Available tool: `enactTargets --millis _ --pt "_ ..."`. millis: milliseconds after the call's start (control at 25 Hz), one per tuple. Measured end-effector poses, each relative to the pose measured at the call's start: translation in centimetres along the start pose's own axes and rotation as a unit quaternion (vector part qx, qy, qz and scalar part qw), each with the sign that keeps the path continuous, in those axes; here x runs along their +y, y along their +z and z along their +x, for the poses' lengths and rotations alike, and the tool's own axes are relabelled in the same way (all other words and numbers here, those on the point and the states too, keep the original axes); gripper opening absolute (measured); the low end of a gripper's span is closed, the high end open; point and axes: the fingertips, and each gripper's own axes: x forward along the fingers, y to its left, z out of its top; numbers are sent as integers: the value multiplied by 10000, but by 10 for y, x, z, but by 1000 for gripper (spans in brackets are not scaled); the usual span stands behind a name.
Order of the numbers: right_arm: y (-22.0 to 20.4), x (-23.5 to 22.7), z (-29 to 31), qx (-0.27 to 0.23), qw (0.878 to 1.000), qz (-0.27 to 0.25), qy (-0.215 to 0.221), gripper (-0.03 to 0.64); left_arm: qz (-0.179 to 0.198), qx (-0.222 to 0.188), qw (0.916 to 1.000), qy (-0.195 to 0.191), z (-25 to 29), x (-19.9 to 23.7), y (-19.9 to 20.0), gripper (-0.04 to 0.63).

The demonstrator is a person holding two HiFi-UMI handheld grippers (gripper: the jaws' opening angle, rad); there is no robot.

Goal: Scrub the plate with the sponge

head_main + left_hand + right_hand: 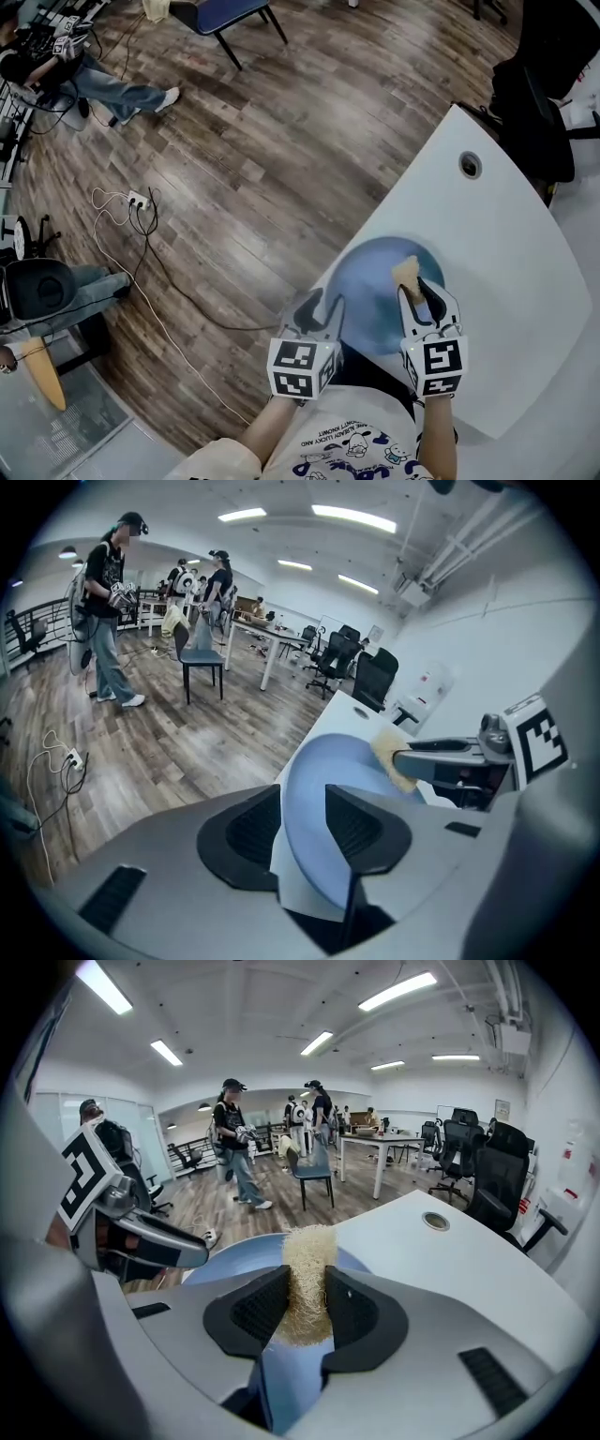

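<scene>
Status: blue plate (373, 305) sits on the white table (511, 281), at the table corner nearest us, just ahead of both tongs.

L tongs (322, 307): jaws wide apart. The plate's near-left rim runs through the gap, but we see no pinch, as bare table shows between the rim and one pad in the L gripper view. So nothing is clamped. Can't tell whether the rim leans on the other pad.

R tongs (419, 289): jaws closed partway on the tan fibrous sponge (407, 271), pads squeezing it on both sides. The sponge stands up on end and sticks out past the jaw tips. It's over the plate's far-right part. Can't confirm actual contact w/ the plate surface from any view.

Both tongs point fwd and down, side by side, w/ the plate between them.

Misc: round cable hole (470, 165) is in the table top farther back, well apart from the plate. A power strip (138, 200) w/ cords lies on the wood floor (281, 141). A person (103, 89) is seated at the far left.
</scene>
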Motion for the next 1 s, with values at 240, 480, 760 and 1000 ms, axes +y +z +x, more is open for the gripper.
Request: enactTargets --millis 240,480,760,1000 --pt "-7 3 5 122 9999 -44 42 120 -242 277 9993 0 9 5 -20 133" --pt "-14 4 8 222 9997 -93 38 120 -567 497 9971 36 16 14 -32 133" --pt "-21 5 8 261 9996 -43 22 120 -522 657 9965 -39 22 12 -37 132" --pt "-22 -2 9 243 9997 3 29 121 -635 795 9947 -111 31 8 -38 132"
